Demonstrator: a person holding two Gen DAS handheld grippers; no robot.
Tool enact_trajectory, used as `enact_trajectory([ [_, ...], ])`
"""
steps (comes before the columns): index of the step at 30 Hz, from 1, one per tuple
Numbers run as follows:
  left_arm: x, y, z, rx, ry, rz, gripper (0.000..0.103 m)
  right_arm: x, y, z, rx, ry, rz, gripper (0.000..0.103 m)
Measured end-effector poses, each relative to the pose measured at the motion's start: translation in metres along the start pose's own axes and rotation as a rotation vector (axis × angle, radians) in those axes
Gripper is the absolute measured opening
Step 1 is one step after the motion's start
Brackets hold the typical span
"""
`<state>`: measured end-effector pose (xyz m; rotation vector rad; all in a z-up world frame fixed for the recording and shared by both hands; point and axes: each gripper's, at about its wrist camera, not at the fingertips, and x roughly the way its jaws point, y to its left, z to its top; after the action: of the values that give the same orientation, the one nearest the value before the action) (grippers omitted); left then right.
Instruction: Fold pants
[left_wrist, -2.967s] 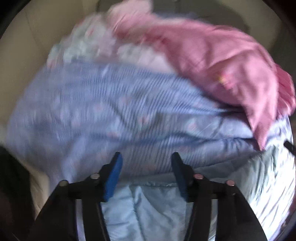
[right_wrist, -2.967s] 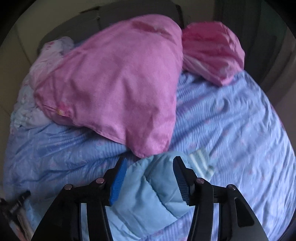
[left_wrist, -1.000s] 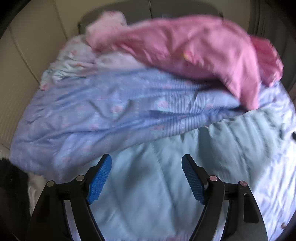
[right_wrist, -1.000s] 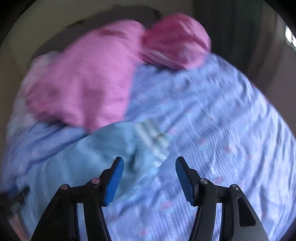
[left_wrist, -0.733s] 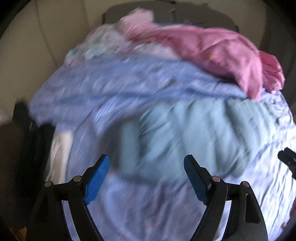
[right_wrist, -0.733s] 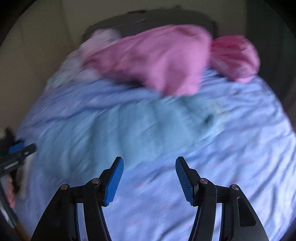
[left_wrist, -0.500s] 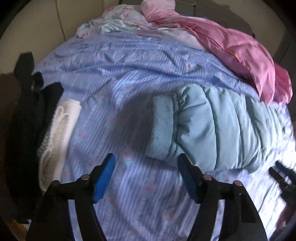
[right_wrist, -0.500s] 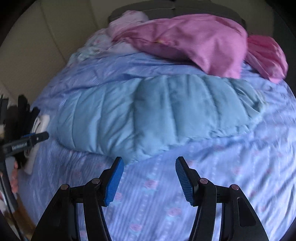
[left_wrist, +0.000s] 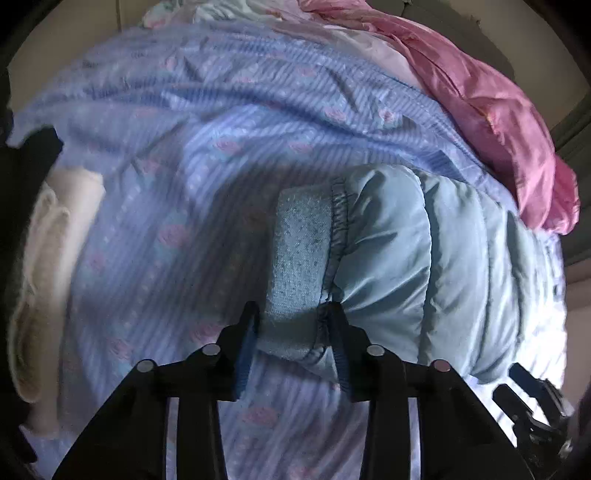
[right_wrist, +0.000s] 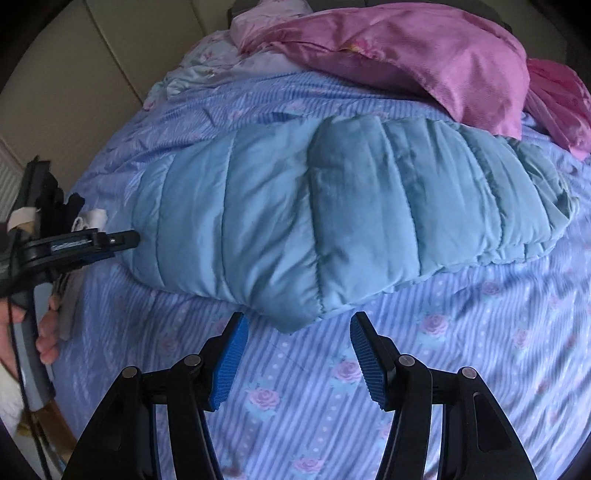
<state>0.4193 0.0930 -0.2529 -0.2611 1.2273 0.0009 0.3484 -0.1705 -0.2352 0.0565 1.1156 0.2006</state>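
Observation:
Light blue quilted pants (right_wrist: 332, 218) lie across a blue rose-print bedsheet (right_wrist: 461, 369), also in the left wrist view (left_wrist: 424, 266). Their knit cuff (left_wrist: 301, 258) sits between the fingers of my left gripper (left_wrist: 293, 325), which has closed in on its near end. In the right wrist view the left gripper (right_wrist: 122, 238) touches the pants' left end. My right gripper (right_wrist: 295, 332) is open and empty, just short of the pants' near corner.
A pink quilt (right_wrist: 424, 48) is heaped at the head of the bed, also in the left wrist view (left_wrist: 498, 110). Cream and black clothes (left_wrist: 48, 258) lie at the bed's left edge. A beige wall (right_wrist: 74, 74) stands at the left.
The pants were spread flat on the sheet. My left gripper has moved in onto the knit cuff and its fingers have narrowed around it. My right gripper has come closer to the near corner.

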Motion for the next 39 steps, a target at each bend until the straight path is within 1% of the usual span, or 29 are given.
enact_trajectory([
  [3,-0.007,-0.010,0.008,0.065,-0.051,0.088,0.033,0.004,0.007,0.004,-0.050,0.003,-0.003,0.058],
  [4,-0.008,-0.013,0.011,0.086,-0.060,0.104,0.033,0.004,0.008,0.005,-0.061,0.003,0.003,0.058],
  [7,-0.006,-0.013,0.018,0.116,-0.062,0.105,0.033,0.010,0.012,0.008,-0.109,0.018,0.016,0.055],
  [9,-0.003,-0.012,0.018,0.126,-0.053,0.107,0.033,0.019,0.016,0.009,-0.131,0.037,0.020,0.050],
  [13,0.002,-0.009,0.016,0.114,-0.043,0.112,0.033,0.030,0.022,0.013,-0.159,0.034,-0.001,0.049],
  [14,0.002,-0.009,0.015,0.113,-0.041,0.112,0.033,0.031,0.023,0.013,-0.168,0.022,-0.005,0.047],
  [15,0.004,-0.010,0.015,0.118,-0.040,0.117,0.033,0.034,0.024,0.012,-0.174,0.019,-0.013,0.041],
  [16,0.005,-0.011,0.013,0.125,-0.040,0.126,0.033,0.035,0.023,0.012,-0.174,0.018,-0.012,0.037],
  [17,0.006,-0.013,0.013,0.132,-0.041,0.133,0.033,0.036,0.021,0.011,-0.167,0.023,-0.001,0.025],
  [18,0.008,-0.014,0.012,0.143,-0.041,0.145,0.034,0.037,0.020,0.010,-0.159,0.031,0.014,0.010],
  [19,0.010,-0.016,0.011,0.153,-0.040,0.155,0.034,0.038,0.018,0.008,-0.147,0.043,0.027,0.008],
  [22,0.011,-0.020,0.010,0.179,-0.039,0.183,0.037,0.039,0.015,0.002,-0.123,0.064,0.019,0.006],
  [23,0.010,-0.022,0.011,0.194,-0.041,0.199,0.042,0.039,0.012,0.000,-0.113,0.074,0.022,0.006],
  [24,0.006,-0.025,0.010,0.212,-0.047,0.236,0.053,0.038,0.009,-0.001,-0.095,0.088,0.029,0.006],
  [25,-0.002,-0.027,0.009,0.229,-0.064,0.290,0.059,0.035,0.005,-0.003,-0.077,0.098,0.030,0.007],
  [26,-0.012,-0.030,0.007,0.244,-0.101,0.342,0.063,0.028,0.000,-0.004,-0.051,0.098,0.024,0.010],
  [28,-0.035,-0.042,0.000,0.306,-0.200,0.461,0.063,0.004,-0.014,-0.005,-0.003,0.053,0.004,0.026],
  [29,-0.046,-0.050,-0.003,0.342,-0.246,0.480,0.063,-0.008,-0.021,-0.006,0.026,0.025,-0.011,0.049],
  [30,-0.057,-0.060,-0.006,0.373,-0.282,0.466,0.063,-0.027,-0.036,-0.007,0.080,-0.033,-0.037,0.066],
  [31,-0.069,-0.073,-0.008,0.400,-0.310,0.420,0.063,-0.040,-0.046,-0.007,0.118,-0.076,-0.052,0.070],
  [33,-0.082,-0.096,-0.012,0.429,-0.336,0.328,0.063,-0.069,-0.081,-0.005,0.216,-0.178,-0.092,0.075],
  [34,-0.087,-0.113,-0.014,0.446,-0.346,0.265,0.063,-0.076,-0.097,-0.003,0.254,-0.204,-0.104,0.076],
  [36,-0.088,-0.141,-0.016,0.465,-0.351,0.175,0.062,-0.085,-0.131,0.004,0.340,-0.249,-0.108,0.081],
  [37,-0.085,-0.156,-0.016,0.470,-0.346,0.128,0.059,-0.086,-0.151,0.009,0.394,-0.268,-0.110,0.082],
  [38,-0.081,-0.169,-0.015,0.476,-0.337,0.091,0.051,-0.085,-0.170,0.013,0.441,-0.280,-0.114,0.082],
  [39,-0.074,-0.185,-0.015,0.489,-0.318,0.046,0.040,-0.082,-0.188,0.019,0.485,-0.295,-0.114,0.083],
])
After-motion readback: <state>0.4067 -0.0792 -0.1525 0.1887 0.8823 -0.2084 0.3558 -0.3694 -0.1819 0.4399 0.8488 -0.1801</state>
